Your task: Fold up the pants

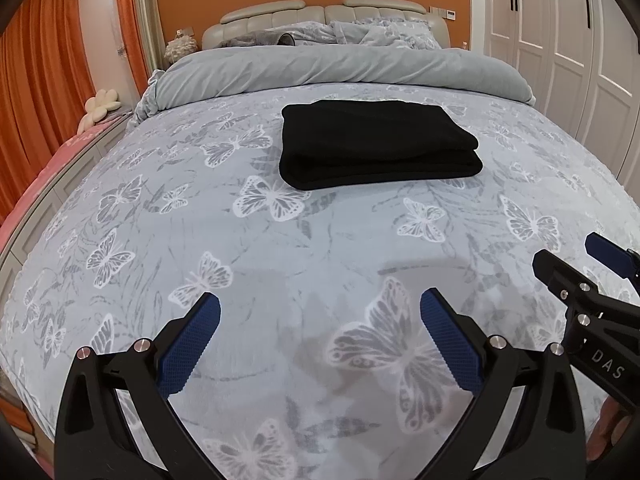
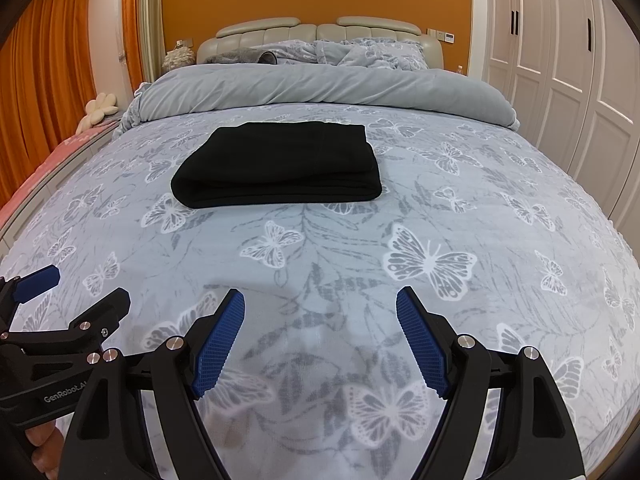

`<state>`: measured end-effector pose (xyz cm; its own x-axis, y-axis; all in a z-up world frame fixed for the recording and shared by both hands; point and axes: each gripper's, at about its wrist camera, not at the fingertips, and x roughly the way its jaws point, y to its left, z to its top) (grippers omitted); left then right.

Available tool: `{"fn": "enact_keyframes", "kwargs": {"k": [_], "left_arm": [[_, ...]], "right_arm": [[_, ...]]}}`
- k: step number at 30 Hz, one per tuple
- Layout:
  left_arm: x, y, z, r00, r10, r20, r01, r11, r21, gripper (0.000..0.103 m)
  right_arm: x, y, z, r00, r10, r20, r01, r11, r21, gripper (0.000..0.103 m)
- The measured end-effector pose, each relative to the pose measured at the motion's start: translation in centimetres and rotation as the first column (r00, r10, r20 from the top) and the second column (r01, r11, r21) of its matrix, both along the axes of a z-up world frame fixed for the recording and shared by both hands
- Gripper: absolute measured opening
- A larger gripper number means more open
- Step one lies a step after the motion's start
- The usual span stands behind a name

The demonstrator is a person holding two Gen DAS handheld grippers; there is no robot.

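Left wrist view is showing the left tool (image 1: 320, 320) hanging over the bed (image 1: 320, 248) with its blue pads (image 1: 190, 346) standing wide apart and nothing lying between them. The pants (image 1: 376, 146) are lying folded into a thick black rectangle at about 12 o'clock from this tool, well apart from it, resting flat on the butterfly-printed cover. The right tool (image 1: 576, 260) is showing at 3 o'clock, also hanging above the cover and touching nothing.

Right wrist view is showing the right tool (image 2: 320, 320) with its pads (image 2: 424, 344) spread wide and holding nothing, only the cover lying under them. From here the pants (image 2: 280, 166) are sitting at about 11 o'clock, well beyond the fingertips. The left tool (image 2: 76, 280) is showing at 9 o'clock, its jaws parted, with fingers (image 2: 40, 440) of a hand gripping its handle at the lower left edge.

A rolled grey duvet (image 2: 320, 88) is lying across the bed behind the pants, at 12 o'clock.
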<state>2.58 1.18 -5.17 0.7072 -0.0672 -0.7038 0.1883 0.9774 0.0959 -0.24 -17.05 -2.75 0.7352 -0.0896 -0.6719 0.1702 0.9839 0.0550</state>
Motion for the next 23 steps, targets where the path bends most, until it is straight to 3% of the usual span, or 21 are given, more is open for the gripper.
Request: {"fn": "enact_keyframes", "kwargs": {"k": [7, 12, 23], "left_arm": [[-0.01, -0.04, 0.01, 1.0, -0.001, 0.0, 0.001, 1.0, 0.001, 0.098], [-0.09, 0.04, 0.24, 1.0, -0.008, 0.007, 0.008, 0.999, -0.038, 0.098], [0.37, -0.55, -0.2, 1.0, 0.001, -0.009, -0.001, 1.0, 0.003, 0.098]], "right_arm": [[-0.02, 0.06, -0.05, 1.0, 0.001, -0.001, -0.001, 1.0, 0.0, 0.076], [0.01, 0.05, -0.01, 1.0, 0.0, -0.001, 0.0, 1.0, -0.001, 0.076], [0.04, 0.03, -0.05, 1.0, 0.0, 0.0, 0.0, 1.0, -0.001, 0.076]]}}
